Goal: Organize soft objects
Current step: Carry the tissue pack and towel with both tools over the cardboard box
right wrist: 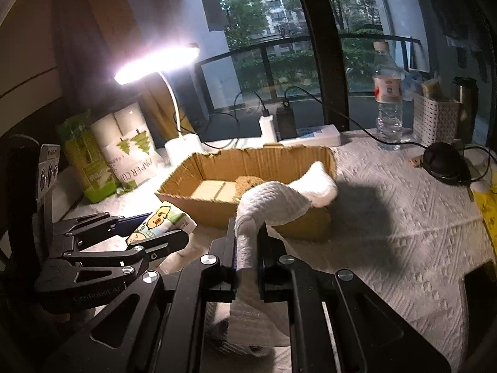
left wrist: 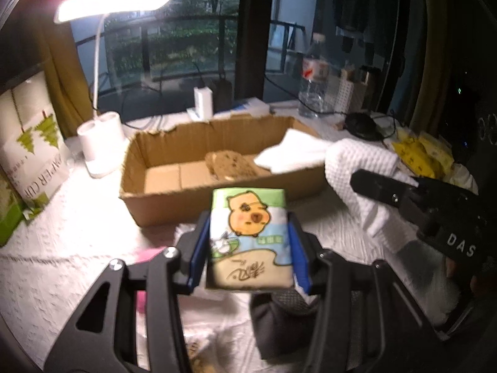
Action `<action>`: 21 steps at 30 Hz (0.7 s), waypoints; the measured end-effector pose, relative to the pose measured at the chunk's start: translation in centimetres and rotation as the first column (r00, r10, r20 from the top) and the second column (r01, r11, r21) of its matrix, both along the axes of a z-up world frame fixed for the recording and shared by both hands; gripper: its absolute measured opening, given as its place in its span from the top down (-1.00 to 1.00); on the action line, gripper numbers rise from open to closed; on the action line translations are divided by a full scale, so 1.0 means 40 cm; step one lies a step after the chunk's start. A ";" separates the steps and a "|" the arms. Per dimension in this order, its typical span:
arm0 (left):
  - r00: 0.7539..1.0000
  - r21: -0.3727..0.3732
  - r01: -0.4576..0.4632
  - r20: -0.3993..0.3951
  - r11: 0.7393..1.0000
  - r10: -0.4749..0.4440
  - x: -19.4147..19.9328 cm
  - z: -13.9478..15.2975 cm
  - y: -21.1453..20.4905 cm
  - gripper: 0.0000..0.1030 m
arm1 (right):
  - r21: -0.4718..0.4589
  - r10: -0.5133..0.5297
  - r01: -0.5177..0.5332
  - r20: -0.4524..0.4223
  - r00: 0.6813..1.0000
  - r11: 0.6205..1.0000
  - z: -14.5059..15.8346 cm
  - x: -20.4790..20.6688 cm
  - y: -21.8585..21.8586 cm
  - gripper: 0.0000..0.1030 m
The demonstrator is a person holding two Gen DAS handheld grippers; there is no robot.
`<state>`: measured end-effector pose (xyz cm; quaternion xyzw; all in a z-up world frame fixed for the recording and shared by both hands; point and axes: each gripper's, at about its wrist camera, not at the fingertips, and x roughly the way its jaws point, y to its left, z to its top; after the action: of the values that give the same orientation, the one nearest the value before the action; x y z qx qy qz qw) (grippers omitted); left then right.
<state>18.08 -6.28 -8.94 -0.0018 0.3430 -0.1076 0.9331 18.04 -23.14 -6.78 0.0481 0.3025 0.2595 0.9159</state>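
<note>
With the left gripper (left wrist: 250, 242) clamped on the tissue pack (left wrist: 251, 236) and the right gripper (right wrist: 247, 248) pinching a white cloth (right wrist: 273, 202) before the cardboard box (right wrist: 198, 205), the drooping cloth, seemingly overhanging the rim, could snag there.

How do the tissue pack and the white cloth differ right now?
The tissue pack is printed with a cartoon animal on green and blue; the white cloth is plain and waffle-textured. The pack keeps its blocky shape in the left gripper; the cloth droops limp from the right gripper. The pack is short of the box; the cloth hangs over its near wall. Both are gripped and raised.
</note>
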 end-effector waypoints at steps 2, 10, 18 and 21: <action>1.000 0.001 -0.009 0.024 1.000 0.009 -0.001 0.017 0.014 0.08 | 0.000 0.005 -0.005 0.009 1.000 1.000 0.011 0.004 0.010 0.80; 0.990 0.040 -0.057 0.130 0.998 0.052 0.002 0.066 0.050 0.08 | -0.006 0.033 -0.033 0.028 0.999 0.999 0.040 0.025 0.046 0.80; 0.964 -0.021 -0.142 0.225 0.990 0.143 0.012 0.109 0.110 0.08 | -0.009 0.046 -0.046 0.060 0.997 0.999 0.059 0.059 0.068 0.80; 0.961 -0.032 -0.152 0.227 0.988 0.155 0.028 0.114 0.123 0.08 | -0.014 0.049 -0.048 0.078 0.996 0.999 0.067 0.071 0.073 0.80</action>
<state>19.21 -1.38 -4.40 -0.0224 0.2312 -0.0368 0.9720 20.90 -20.23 -4.12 0.0250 0.2688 0.2817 0.9207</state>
